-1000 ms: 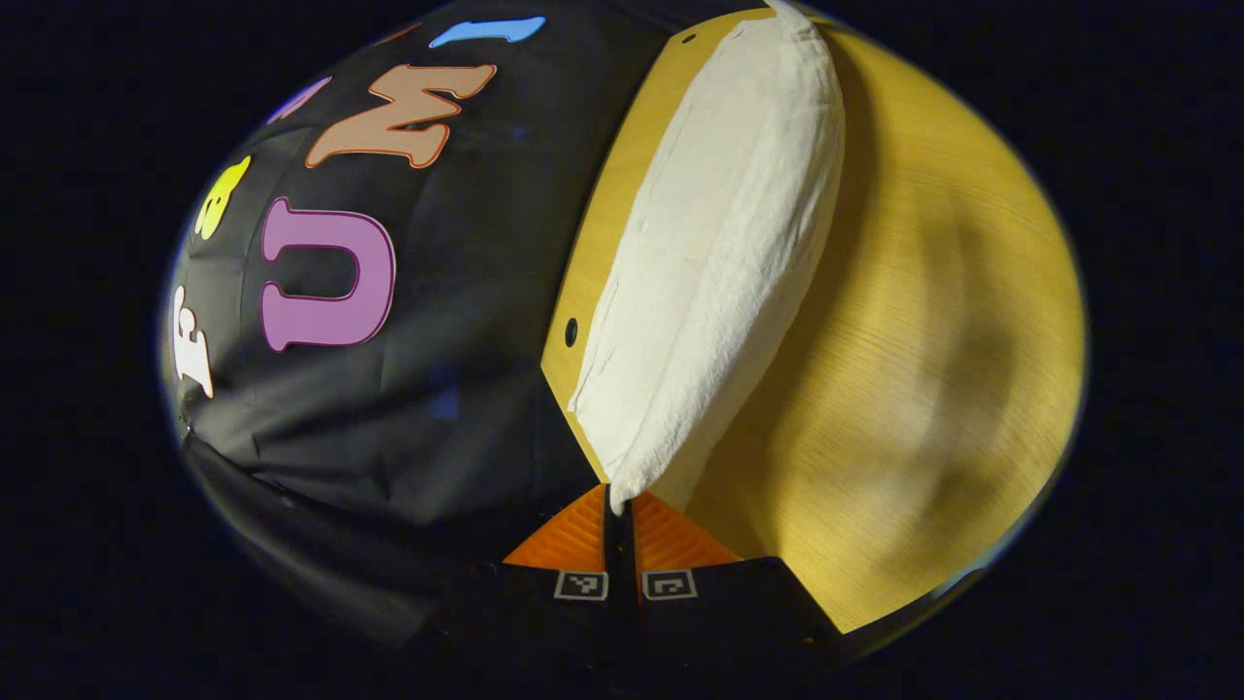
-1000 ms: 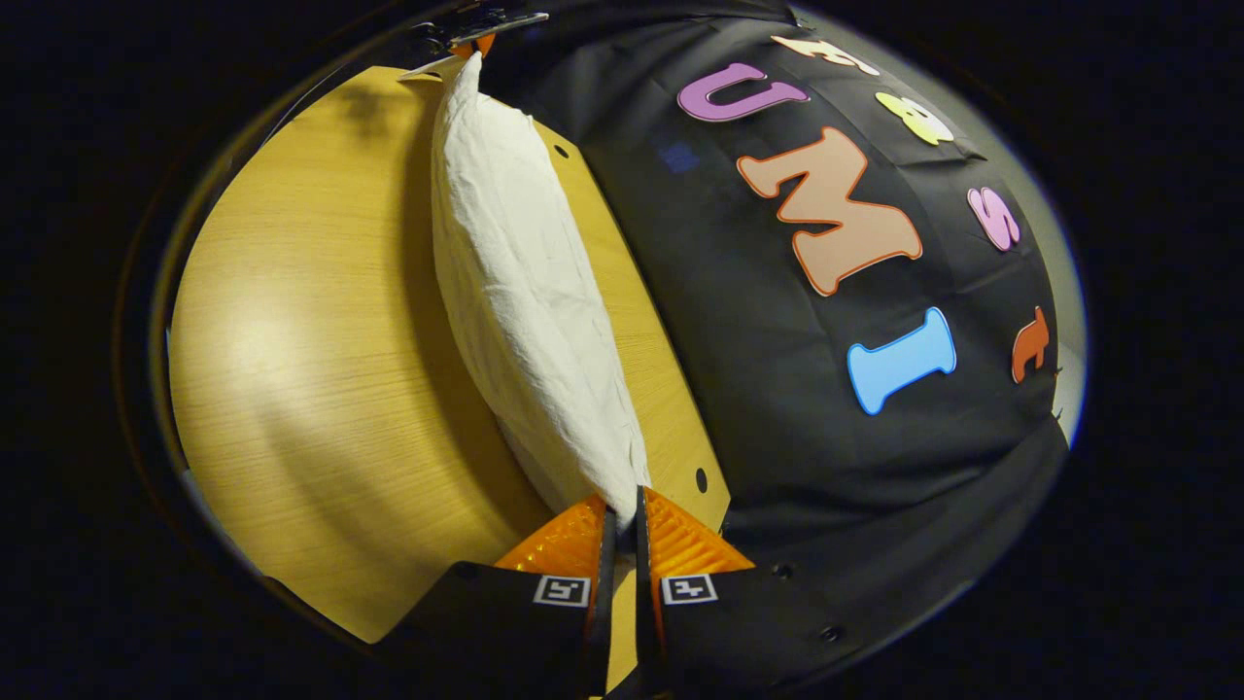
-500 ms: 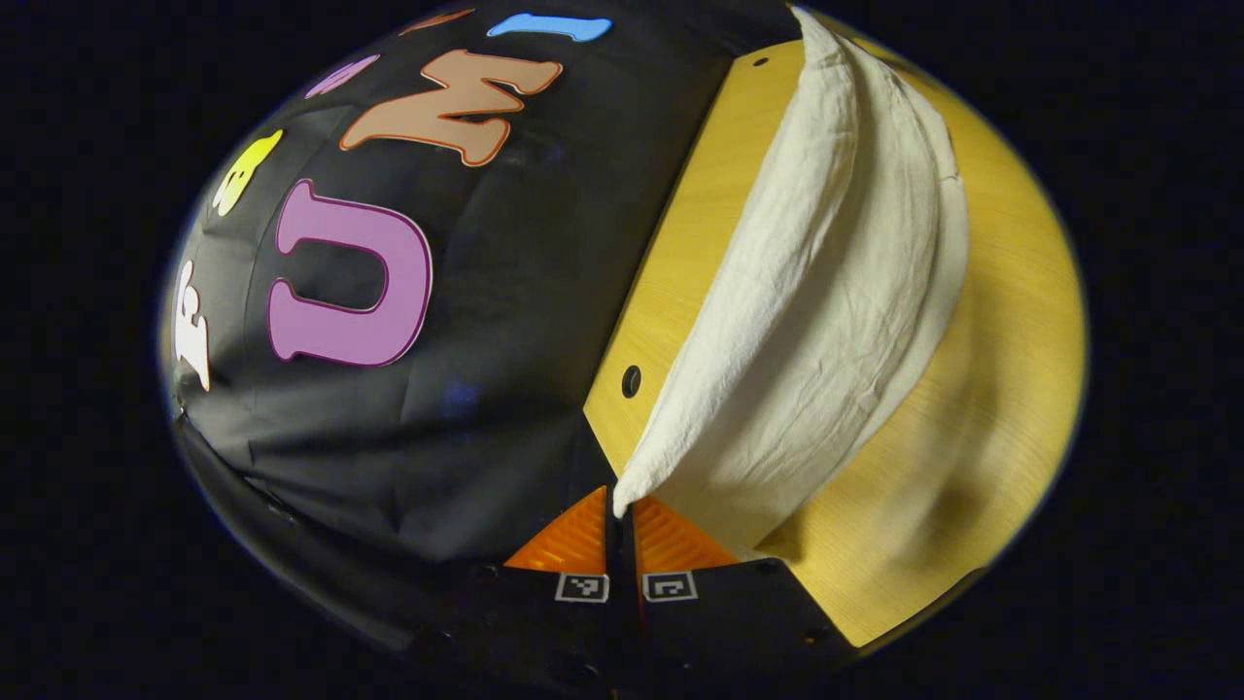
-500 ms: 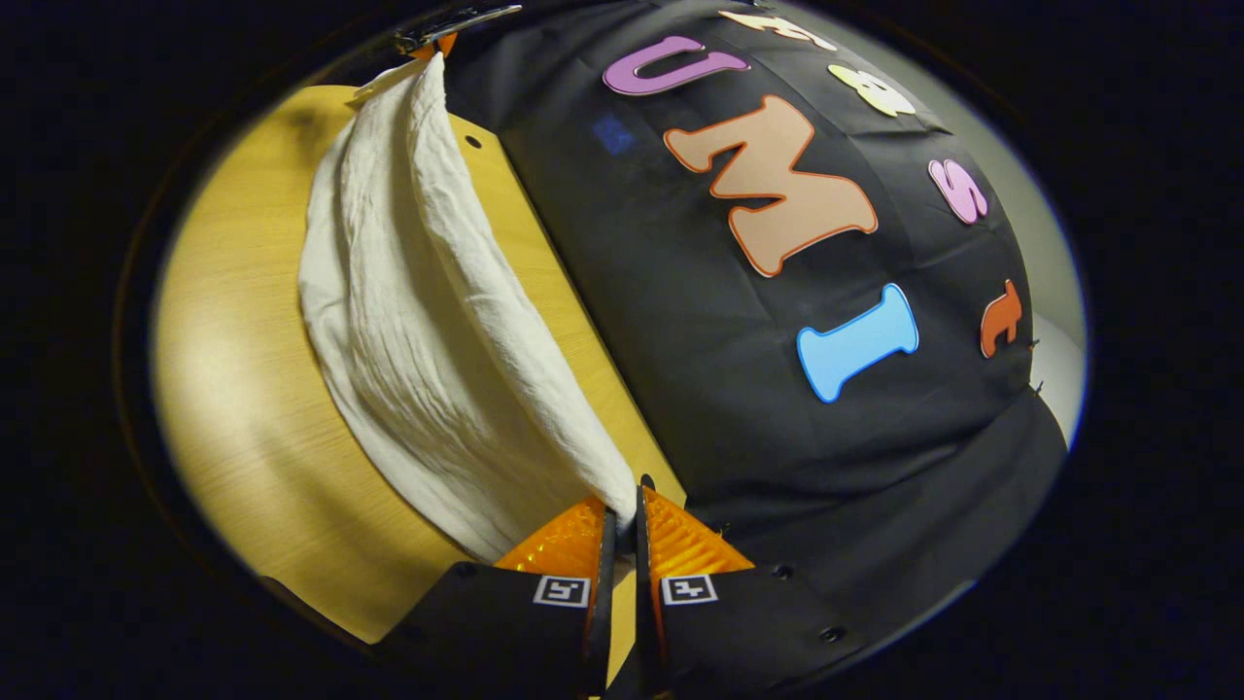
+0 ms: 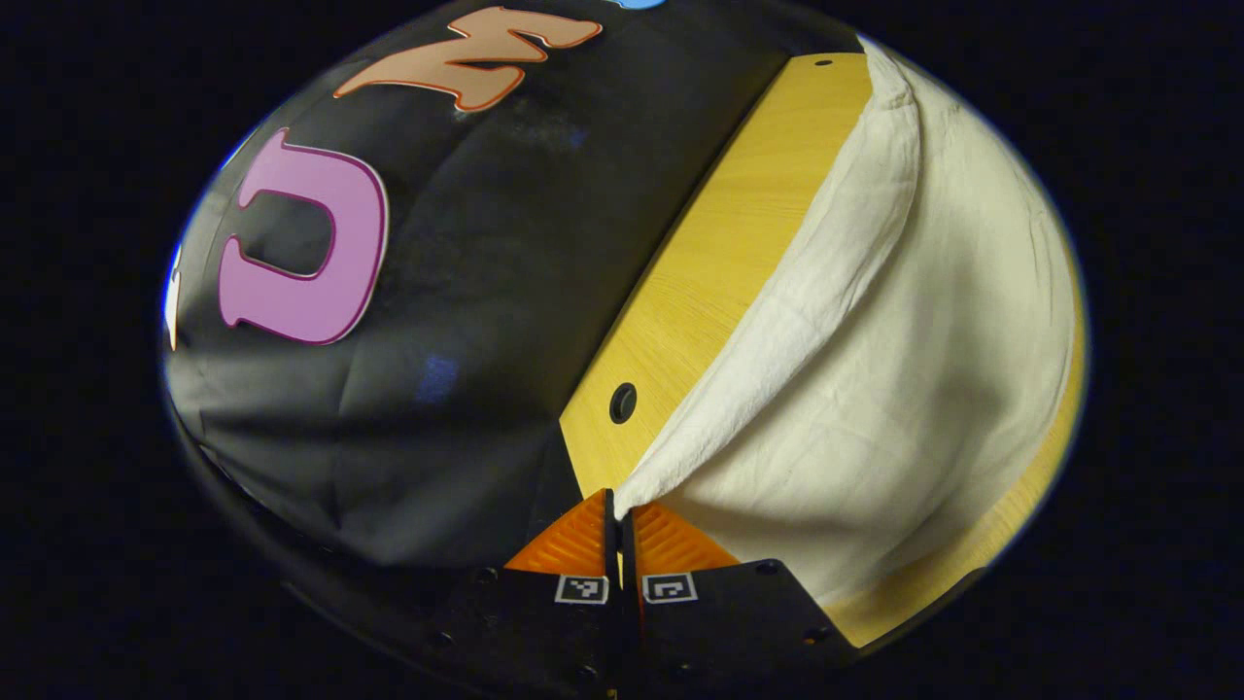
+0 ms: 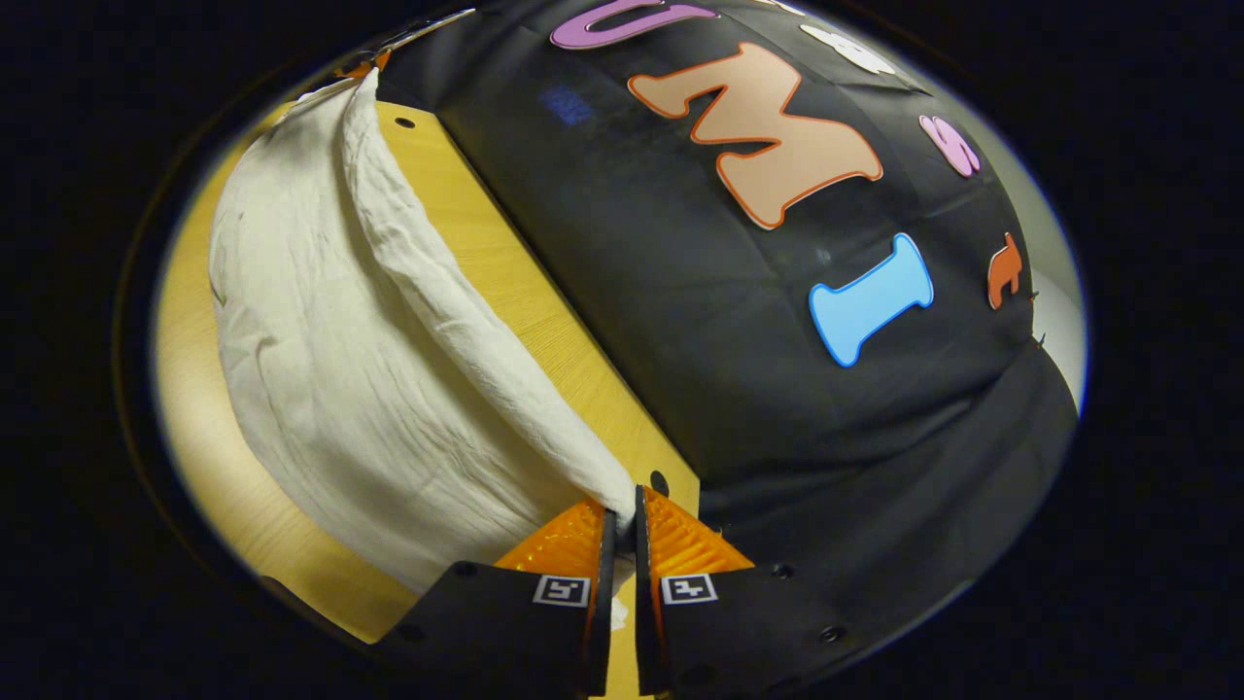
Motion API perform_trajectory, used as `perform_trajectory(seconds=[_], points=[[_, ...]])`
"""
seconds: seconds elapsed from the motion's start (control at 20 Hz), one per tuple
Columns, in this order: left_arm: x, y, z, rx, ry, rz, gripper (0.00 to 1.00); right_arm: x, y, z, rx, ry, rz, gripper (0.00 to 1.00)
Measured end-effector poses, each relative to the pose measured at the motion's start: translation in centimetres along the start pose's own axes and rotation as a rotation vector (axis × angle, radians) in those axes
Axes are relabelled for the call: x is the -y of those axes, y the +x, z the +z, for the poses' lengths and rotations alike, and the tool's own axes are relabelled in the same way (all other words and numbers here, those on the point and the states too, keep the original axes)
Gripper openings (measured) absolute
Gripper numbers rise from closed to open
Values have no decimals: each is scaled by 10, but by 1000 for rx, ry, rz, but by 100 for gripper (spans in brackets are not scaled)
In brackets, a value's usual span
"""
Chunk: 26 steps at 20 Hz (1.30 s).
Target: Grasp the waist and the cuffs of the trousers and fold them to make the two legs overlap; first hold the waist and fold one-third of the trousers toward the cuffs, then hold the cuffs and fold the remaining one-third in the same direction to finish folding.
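Both views dim overall, warm cast. Strong fisheye: straight edge of yellow wood-grain tabletop [image 5: 724, 262] bows, scene stretches toward rim. White wrinkled cloth trousers [image 5: 914, 389] brightest area, no clipping, creases sharp; lifted fold [image 6: 457, 311] throws soft shadow on cloth beneath. Pale glare patch on tabletop [image 6: 185, 389] at left rim of right gripper view. Black booth wall cloth [image 6: 739, 331] underexposed, faint sheen on wrinkles. Slight softness at rims, centre crisp, no obvious motion blur.

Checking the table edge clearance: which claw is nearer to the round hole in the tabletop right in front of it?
Right. The right claw almost touches its hole; the left claw sits farther back from its hole.
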<state>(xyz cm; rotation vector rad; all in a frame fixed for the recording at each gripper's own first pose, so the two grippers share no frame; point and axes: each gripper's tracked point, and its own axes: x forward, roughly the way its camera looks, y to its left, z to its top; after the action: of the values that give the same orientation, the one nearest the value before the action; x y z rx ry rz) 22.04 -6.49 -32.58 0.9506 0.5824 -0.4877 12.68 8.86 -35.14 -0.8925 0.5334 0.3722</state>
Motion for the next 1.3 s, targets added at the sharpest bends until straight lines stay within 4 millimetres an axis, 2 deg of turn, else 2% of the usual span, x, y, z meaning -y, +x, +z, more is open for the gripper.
perform_trajectory(seconds=[0.2, 0.3, 0.35, 0.4, 0.45, 0.5, 0.55, 0.65, 0.75, 0.8, 0.85, 1.0, 1.05, 1.2, 1.25, 1.3], points=[[20, 31, 0, -4, 6, -25, 0, -32, 29, -10, -66, 1, 26, 13], [34, 37, 2, 7, -10, -55, 0, -38, 38, -12, -86, 12, 25, 10], [37, 37, 3, 19, -30, -66, 2, -39, 41, -13, -91, 32, 20, 15], [38, 38, 5, 34, -50, -70, 18, -40, 40, -13, -96, 60, 21, 13], [36, 31, 9, 43, -65, -63, 45, -37, 37, -12, -96, 91, 15, 15], [31, 30, 5, 50, -81, -42, 71, -31, 33, -7, -82, 127, 6, 36], [26, 20, 13, 55, -109, -22, 98, -24, 24, -3, -66, 170, -3, 57], [19, 0, 21, 76, -199, 9, 95, -14, 14, -6, -61, 274, -12, 98], [20, -22, 31, 105, -330, 11, 95, -9, -3, -12, -62, 410, -1, 98], [22, -33, 39, 124, -397, 9, 100, -6, -12, -14, -63, 481, 5, 98], [24, -43, 44, 141, -461, -2, 95, -6, -19, -21, -68, 552, 14, 98], [32, -77, 64, 197, -607, -34, 95, -4, -37, -48, -110, 729, 34, 100], [38, -87, 69, 210, -642, -45, 95, -4, -43, -58, -130, 778, 35, 98], [48, -121, 83, 254, -721, -61, 96, -1, -51, -90, -187, 940, 33, 100], [49, -132, 87, 265, -731, -61, 96, -2, -51, -99, -205, 1000, 29, 98], [49, -141, 91, 273, -734, -59, 96, -1, -51, -107, -222, 1064, 23, 100]])
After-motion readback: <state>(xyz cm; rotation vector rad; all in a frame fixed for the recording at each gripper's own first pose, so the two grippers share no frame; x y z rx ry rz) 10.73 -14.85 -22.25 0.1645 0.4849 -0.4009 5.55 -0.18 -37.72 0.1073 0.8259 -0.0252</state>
